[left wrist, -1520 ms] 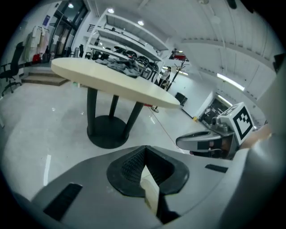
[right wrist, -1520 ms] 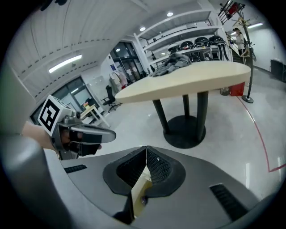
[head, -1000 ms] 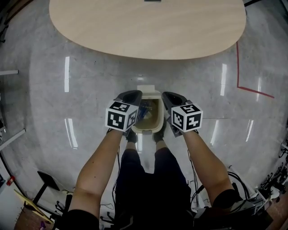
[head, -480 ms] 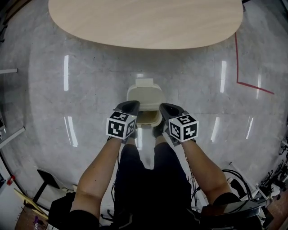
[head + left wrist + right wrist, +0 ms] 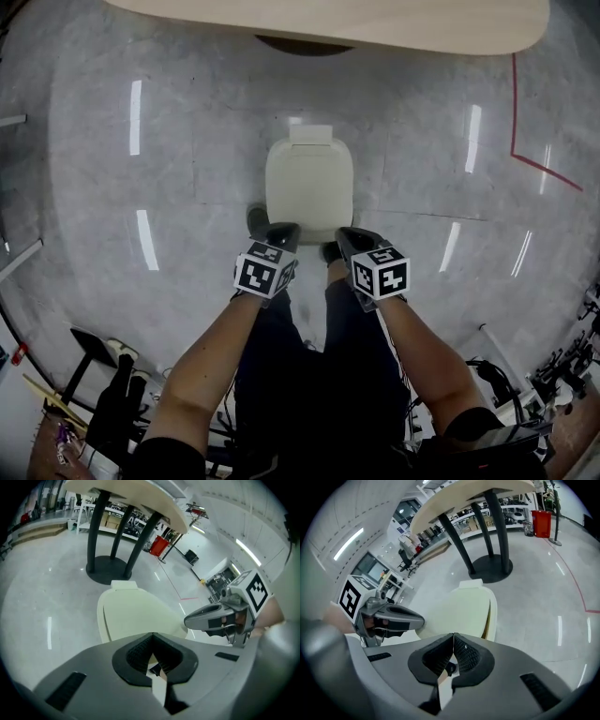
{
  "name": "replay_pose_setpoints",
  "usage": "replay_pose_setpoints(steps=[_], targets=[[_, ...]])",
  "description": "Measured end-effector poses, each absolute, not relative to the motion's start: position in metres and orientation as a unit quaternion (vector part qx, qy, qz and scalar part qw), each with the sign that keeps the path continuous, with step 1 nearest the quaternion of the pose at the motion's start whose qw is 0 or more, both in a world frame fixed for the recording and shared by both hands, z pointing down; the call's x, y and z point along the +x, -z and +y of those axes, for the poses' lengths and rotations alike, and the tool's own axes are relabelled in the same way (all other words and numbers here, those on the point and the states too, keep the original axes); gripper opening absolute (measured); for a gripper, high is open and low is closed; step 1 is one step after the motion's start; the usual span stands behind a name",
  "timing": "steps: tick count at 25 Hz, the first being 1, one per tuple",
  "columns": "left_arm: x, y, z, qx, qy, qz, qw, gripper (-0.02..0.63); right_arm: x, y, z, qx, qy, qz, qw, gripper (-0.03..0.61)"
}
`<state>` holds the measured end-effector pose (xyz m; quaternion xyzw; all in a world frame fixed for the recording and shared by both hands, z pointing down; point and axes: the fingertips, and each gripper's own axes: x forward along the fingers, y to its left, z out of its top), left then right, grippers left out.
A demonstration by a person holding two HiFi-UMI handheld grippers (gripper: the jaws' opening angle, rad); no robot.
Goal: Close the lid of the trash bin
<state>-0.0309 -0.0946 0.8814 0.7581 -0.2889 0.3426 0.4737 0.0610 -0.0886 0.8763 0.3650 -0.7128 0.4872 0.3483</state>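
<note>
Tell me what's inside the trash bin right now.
Nothing inside can be seen. The trash bin's lid lies down flat over the opening, so only its cream top shows and any contents are covered.

The left gripper point(image 5: 280, 231) and the right gripper point(image 5: 345, 234) have smooth grey plastic shells that narrow to rounded noses. Each carries a cube point(image 5: 265, 272) with white faces printed with black square markers. The pads point(image 5: 139, 651) inside the jaws are black and finely ribbed. The person wears dark trousers point(image 5: 309, 375), a dark shoe point(image 5: 256, 221) and dark short sleeves point(image 5: 164, 457).
</note>
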Motion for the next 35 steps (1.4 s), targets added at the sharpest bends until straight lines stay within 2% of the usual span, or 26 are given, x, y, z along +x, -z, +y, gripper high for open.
replay_pose_setpoints(steps=[12,17,23,29,35], targets=[[-0.028,-0.956,-0.066,0.74,-0.401,-0.256,0.476,-0.009,0.056,-0.96,-0.06,0.327,-0.492,-0.693,0.413,0.008],[-0.026,-0.968,-0.065,0.746,-0.443,-0.229,0.442,-0.009,0.059,-0.974,-0.058,0.329,-0.484,-0.687,0.431,0.008],[-0.027,-0.968,-0.066,0.75,-0.414,-0.233,0.461,-0.009,0.062,-0.976,-0.055,0.333,-0.501,-0.681,0.419,0.008],[-0.042,-0.915,-0.094,0.754,-0.346,-0.291,0.476,-0.009,0.064,-0.923,-0.083,0.348,-0.481,-0.709,0.38,0.008],[-0.046,-0.808,-0.15,0.795,-0.28,-0.325,0.429,-0.009,0.068,-0.826,-0.145,0.377,-0.416,-0.754,0.341,0.008]])
